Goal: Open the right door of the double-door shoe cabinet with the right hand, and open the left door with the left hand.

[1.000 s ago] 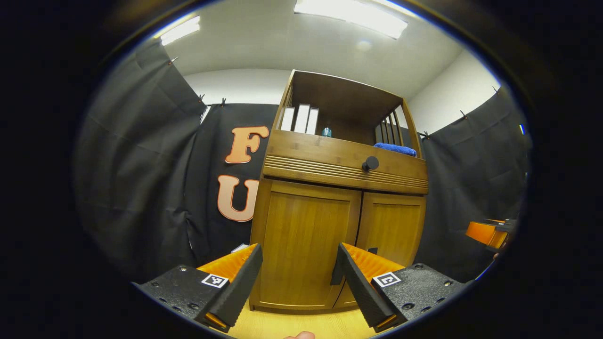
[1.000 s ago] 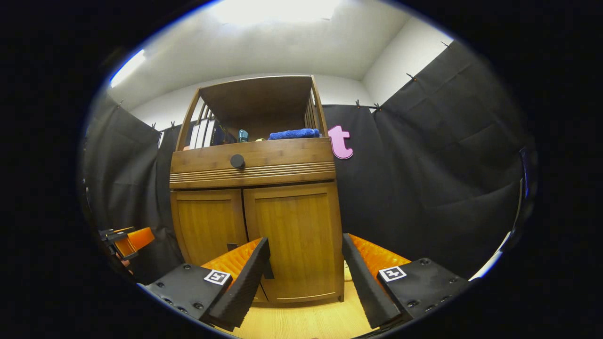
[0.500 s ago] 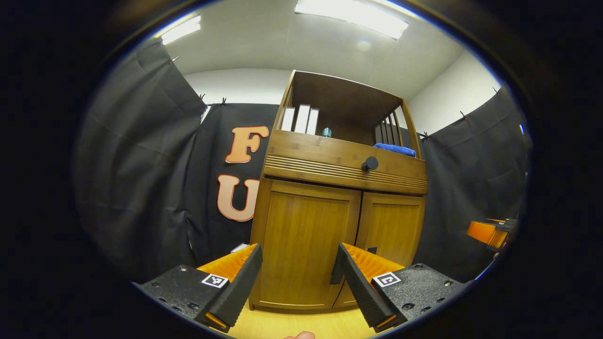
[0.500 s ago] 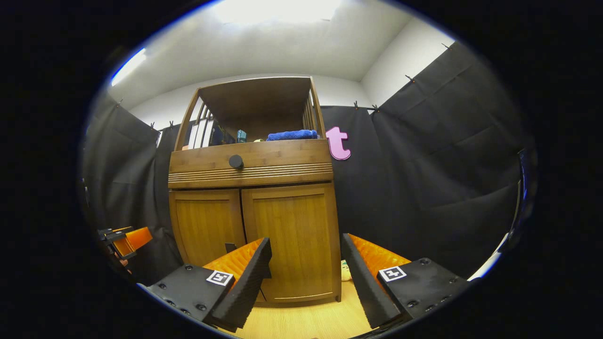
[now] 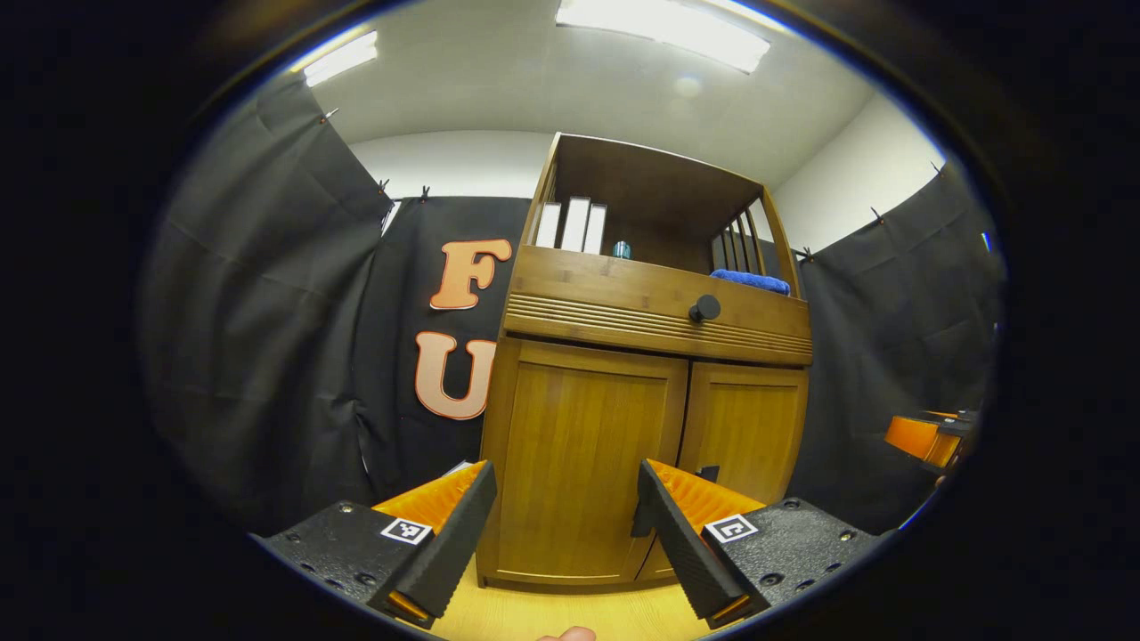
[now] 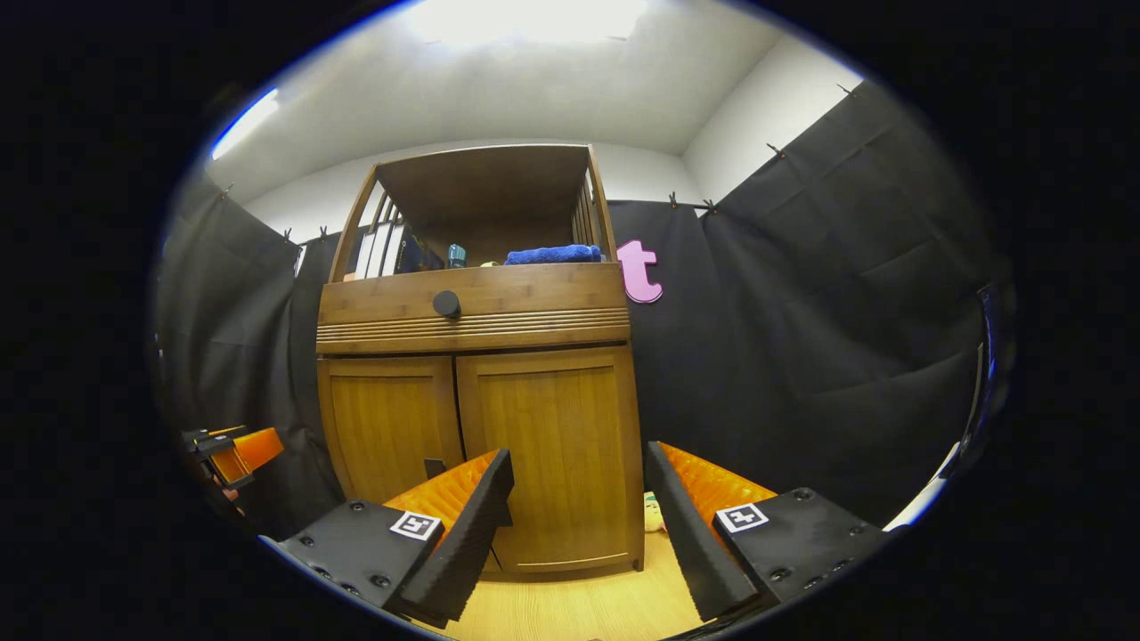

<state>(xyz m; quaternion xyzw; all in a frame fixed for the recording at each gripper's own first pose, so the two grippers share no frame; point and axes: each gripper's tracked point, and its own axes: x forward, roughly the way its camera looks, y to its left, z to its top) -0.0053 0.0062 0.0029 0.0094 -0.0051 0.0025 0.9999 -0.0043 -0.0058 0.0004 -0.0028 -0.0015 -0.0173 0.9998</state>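
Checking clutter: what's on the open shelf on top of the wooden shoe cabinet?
On the open shelf: white upright binders, a small teal container, a folded blue towel. The drawer front hides their bases and anything lower.

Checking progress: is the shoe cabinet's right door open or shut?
Shut. In the right gripper view the right door sits flush beside the left door.

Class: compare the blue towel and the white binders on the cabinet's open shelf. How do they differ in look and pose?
The blue towel lies flat and folded at the shelf's right end; the white binders stand upright at its left end. The towel looks soft and rumpled; the binders are stiff with straight edges. Both rest on the same shelf above the closed doors.
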